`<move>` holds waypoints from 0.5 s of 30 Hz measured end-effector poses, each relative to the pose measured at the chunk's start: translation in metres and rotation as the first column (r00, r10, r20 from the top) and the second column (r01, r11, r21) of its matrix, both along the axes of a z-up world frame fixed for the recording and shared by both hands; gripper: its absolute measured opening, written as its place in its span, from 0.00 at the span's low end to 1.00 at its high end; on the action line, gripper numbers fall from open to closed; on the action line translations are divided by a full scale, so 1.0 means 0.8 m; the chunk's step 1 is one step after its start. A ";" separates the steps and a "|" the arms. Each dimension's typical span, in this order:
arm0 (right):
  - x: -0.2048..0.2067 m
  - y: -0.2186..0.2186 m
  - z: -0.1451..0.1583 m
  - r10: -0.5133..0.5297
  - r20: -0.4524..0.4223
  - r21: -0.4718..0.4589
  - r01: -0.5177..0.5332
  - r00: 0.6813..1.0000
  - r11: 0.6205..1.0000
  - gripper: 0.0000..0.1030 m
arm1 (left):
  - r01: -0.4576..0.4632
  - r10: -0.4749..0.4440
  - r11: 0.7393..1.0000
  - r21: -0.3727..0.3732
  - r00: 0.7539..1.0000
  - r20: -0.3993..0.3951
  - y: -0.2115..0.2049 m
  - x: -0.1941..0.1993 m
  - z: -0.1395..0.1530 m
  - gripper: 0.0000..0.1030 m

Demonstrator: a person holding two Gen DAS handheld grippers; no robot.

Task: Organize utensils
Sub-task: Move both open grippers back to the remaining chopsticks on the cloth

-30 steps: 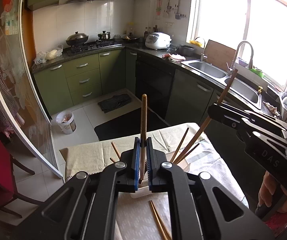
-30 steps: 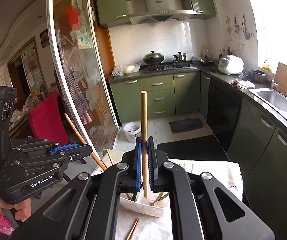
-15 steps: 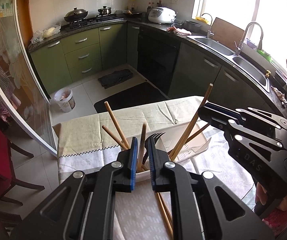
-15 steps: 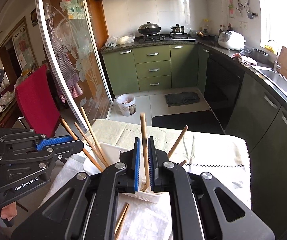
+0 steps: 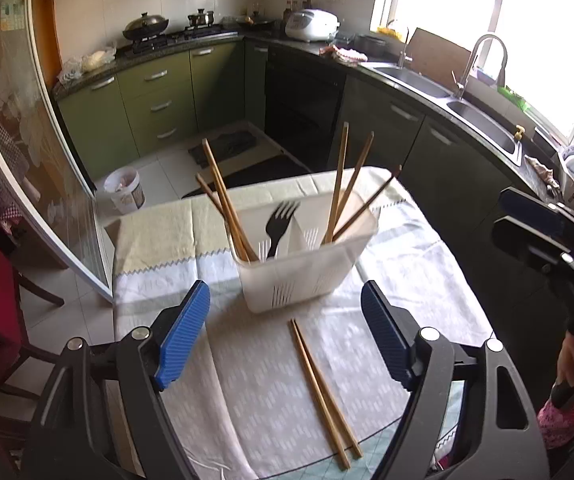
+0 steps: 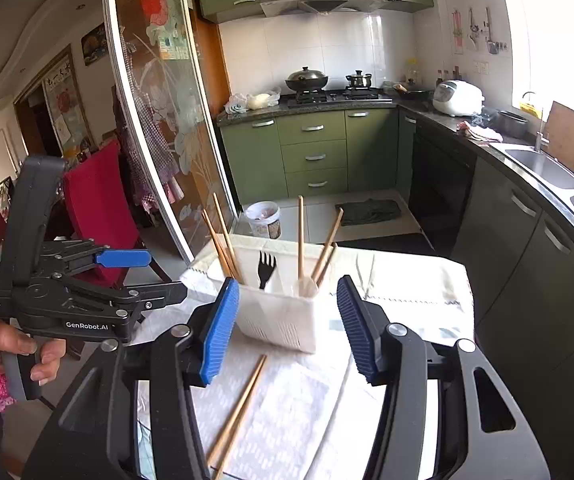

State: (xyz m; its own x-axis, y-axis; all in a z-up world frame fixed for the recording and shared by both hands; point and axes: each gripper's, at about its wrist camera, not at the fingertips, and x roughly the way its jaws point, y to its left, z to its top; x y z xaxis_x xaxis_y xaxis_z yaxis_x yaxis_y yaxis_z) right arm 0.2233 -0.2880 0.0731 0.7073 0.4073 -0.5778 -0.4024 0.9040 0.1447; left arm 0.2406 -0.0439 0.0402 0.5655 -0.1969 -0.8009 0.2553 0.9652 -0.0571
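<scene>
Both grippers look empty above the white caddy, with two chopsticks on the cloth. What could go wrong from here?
1. The caddy is light and its chopsticks lean outward; a gripper coming down could knock them or tip it.
2. The loose pair lies flat and touching; the opening left gripper may take only one or push both toward the table edge.

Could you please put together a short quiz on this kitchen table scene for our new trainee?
1. True or false: the black fork lies flat on the tablecloth.
2. How many chopsticks lie loose on the cloth in front of the white basket?
3. What sits between the pads of the left gripper and the right gripper: A, a chopstick each; B, nothing; C, the fork?

Key: 1 false, it stands in the basket; 2 two, side by side; 3 B, both sets of jaws are opening with nothing between them.
</scene>
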 end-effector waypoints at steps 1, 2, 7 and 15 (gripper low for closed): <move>-0.009 -0.008 -0.008 -0.006 -0.013 -0.007 0.006 1.000 1.000 0.52 | -0.002 0.002 1.000 0.009 0.999 -0.033 0.000 -0.006 -0.017 0.72; -0.016 -0.017 -0.017 -0.015 -0.028 -0.010 0.015 0.999 1.000 0.52 | 0.002 -0.001 1.000 0.013 0.998 -0.070 0.000 -0.010 -0.036 0.71; -0.042 -0.068 -0.064 -0.098 -0.082 -0.018 0.097 0.992 0.995 0.55 | 0.001 0.003 1.000 0.017 0.975 -0.222 -0.005 -0.023 -0.122 0.53; -0.054 -0.115 -0.129 -0.152 -0.191 -0.017 0.152 0.970 0.988 0.55 | -0.019 0.041 0.997 0.069 0.942 -0.333 -0.033 -0.006 -0.200 0.42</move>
